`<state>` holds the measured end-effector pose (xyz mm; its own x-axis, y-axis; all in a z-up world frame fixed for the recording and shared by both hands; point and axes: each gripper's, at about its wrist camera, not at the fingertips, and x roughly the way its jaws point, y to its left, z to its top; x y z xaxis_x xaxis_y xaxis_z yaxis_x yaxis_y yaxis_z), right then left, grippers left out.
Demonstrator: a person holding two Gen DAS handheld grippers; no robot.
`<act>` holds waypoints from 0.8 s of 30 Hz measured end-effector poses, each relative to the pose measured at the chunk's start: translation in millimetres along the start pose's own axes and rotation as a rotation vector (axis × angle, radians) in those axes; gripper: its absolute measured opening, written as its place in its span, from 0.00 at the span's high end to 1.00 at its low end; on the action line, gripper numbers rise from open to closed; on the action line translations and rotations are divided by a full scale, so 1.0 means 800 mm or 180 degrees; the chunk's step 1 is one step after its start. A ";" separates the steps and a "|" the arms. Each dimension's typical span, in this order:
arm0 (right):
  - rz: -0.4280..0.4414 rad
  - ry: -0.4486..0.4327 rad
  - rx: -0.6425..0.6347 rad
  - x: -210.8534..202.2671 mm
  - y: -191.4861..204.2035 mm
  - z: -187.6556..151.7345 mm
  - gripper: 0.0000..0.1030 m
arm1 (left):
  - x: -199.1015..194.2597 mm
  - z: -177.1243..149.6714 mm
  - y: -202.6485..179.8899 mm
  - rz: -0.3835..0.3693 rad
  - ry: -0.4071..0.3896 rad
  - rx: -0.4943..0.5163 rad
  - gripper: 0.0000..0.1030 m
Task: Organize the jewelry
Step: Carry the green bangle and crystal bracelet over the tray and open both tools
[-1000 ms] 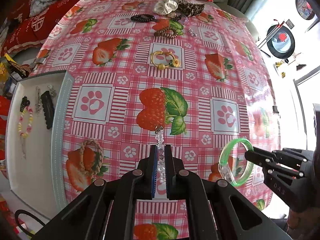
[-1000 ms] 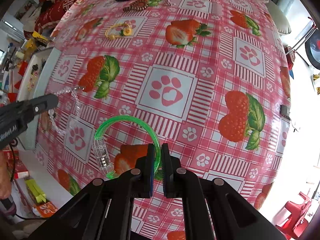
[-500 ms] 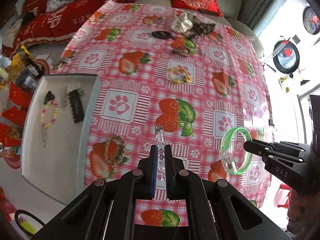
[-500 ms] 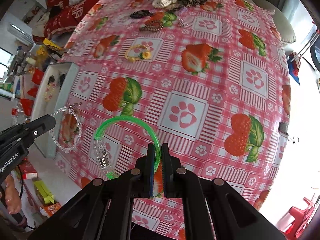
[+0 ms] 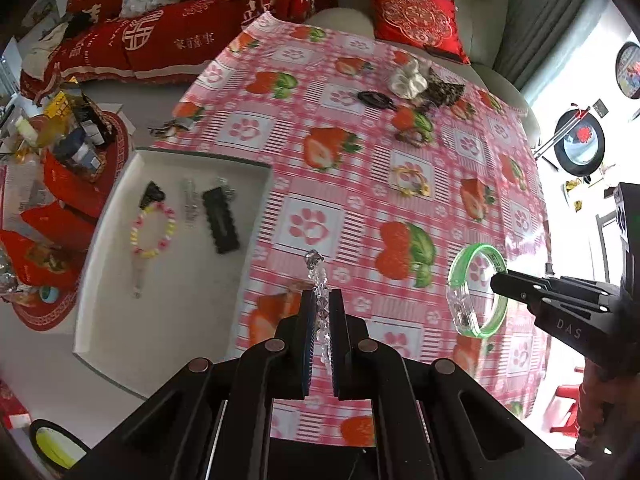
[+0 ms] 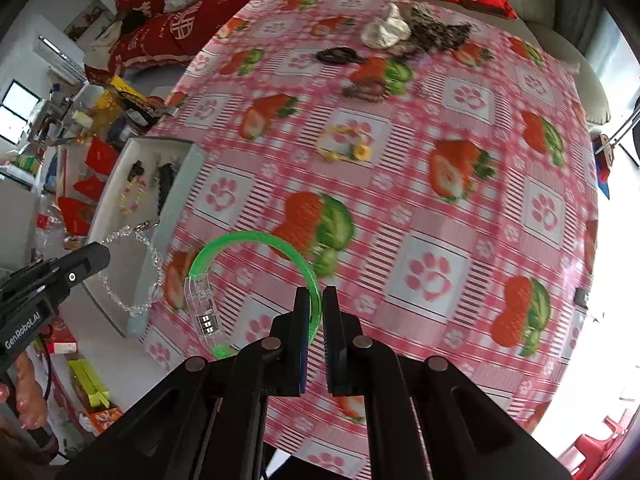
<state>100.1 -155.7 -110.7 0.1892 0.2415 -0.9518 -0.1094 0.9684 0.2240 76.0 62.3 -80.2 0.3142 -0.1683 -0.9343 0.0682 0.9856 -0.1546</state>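
- The left tongs point(image 5: 323, 312) are clamped on a clear bead bracelet point(image 5: 319, 280), held above the bench point(image 5: 400, 92) close to the near right wall of the white tray point(image 5: 188, 320).
- The right tongs point(image 6: 316, 312) are clamped on the rim of a green bangle point(image 6: 256, 237), which hangs in the air over the tablecloth, to the right of the bracelet and apart from it.
- The tray sits at the bench's left edge; a pastel bead bracelet point(image 5: 154, 232) and a black hair clip point(image 5: 221, 221) lie in its far half, while the near half is bare white floor.
- A yellow bangle point(image 5: 410, 180), a white scrunchie point(image 5: 408, 80) and darker pieces lie well apart toward the far edge; the cloth between them and both tongs is open.
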 end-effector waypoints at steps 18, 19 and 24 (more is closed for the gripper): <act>0.0045 0.0109 -0.0370 0.062 0.182 0.046 0.94 | 0.009 -0.019 0.151 -0.0047 0.0182 -0.0133 0.87; 0.0043 0.0123 -0.0405 0.066 0.191 0.047 0.94 | 0.012 -0.021 0.156 -0.0056 0.0198 -0.0145 0.87; 0.0034 0.0181 -0.0559 0.086 0.225 0.054 0.94 | 0.031 -0.030 0.177 -0.0012 0.0266 -0.0174 0.87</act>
<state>135.5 38.1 -126.7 0.1322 0.2431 -0.9609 -0.2807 0.9389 0.1989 70.7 198.3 -133.1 0.2339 -0.1723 -0.9569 0.0167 0.9847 -0.1732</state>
